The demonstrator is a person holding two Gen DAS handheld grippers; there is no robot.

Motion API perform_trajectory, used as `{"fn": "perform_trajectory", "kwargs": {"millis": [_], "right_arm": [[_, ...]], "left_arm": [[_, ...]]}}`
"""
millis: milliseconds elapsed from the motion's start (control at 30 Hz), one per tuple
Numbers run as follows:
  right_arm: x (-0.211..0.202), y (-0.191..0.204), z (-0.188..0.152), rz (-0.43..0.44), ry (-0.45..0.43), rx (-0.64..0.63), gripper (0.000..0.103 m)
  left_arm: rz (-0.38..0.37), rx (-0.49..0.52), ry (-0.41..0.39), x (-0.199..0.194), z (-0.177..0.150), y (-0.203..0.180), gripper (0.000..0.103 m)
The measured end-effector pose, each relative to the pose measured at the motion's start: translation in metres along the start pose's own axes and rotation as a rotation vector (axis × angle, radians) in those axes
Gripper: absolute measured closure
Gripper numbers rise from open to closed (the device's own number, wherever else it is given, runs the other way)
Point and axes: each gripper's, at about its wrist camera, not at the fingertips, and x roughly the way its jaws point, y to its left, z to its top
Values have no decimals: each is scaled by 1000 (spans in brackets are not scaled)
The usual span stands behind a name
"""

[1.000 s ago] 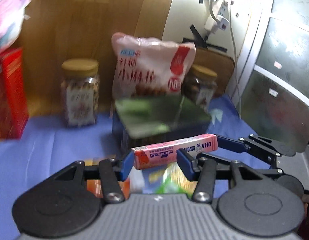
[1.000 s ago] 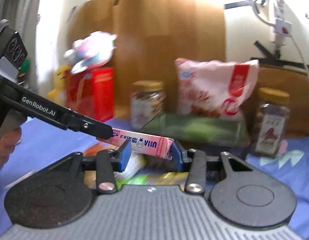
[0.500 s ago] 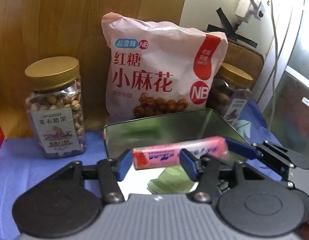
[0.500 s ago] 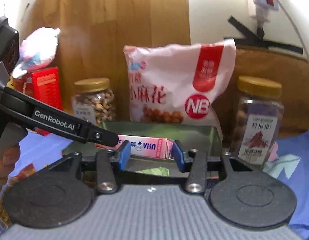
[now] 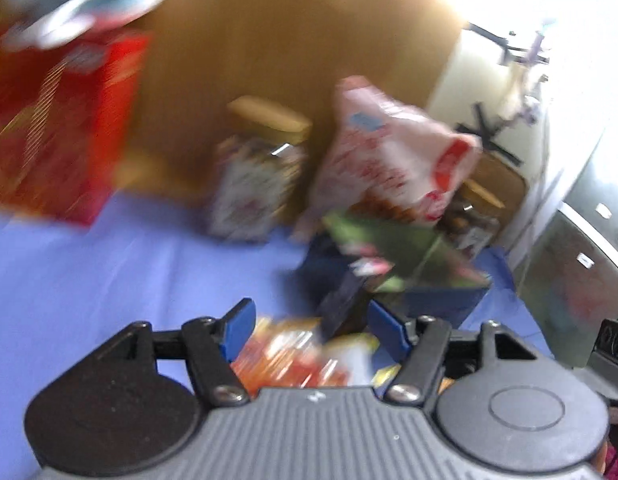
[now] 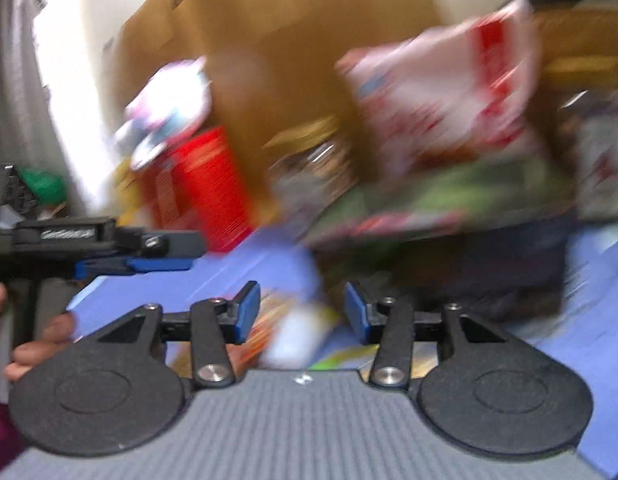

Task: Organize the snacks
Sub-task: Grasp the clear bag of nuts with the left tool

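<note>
Blue-clothed bench (image 5: 109,272), wood panel behind; left view blurred. My left claw (image 5: 309,330) is opening, nothing between its pads. Pink snack stick (image 5: 369,267) lies in the tin (image 5: 441,296), beyond it. Right view: my right claw (image 6: 302,312) is closing, empty, snack packets (image 6: 293,332) under it, tin ahead.

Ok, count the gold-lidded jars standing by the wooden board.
2. One jar stands left of the pink snack bag; the other jar sits right of it, partly hidden. Blur may conceal more.
</note>
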Motion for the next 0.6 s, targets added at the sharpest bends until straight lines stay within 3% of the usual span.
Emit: {"fn": "perform_trajectory", "kwargs": {"millis": [100,267,367,600], "right_arm": [[15,24,-17,71,85,7,54],[32,57,-33,-7,147,-128,52],[36,67,-38,13,198,-137,53],[33,94,-55,92,259,-131,52]], "left_arm": [[13,-53,46,-12,-23,22,39],[-16,-101,106,-15,-49,34,39],[-46,-87,124,-17,-62,32,43],[-25,-77,98,-46,-83,37,45]]}}
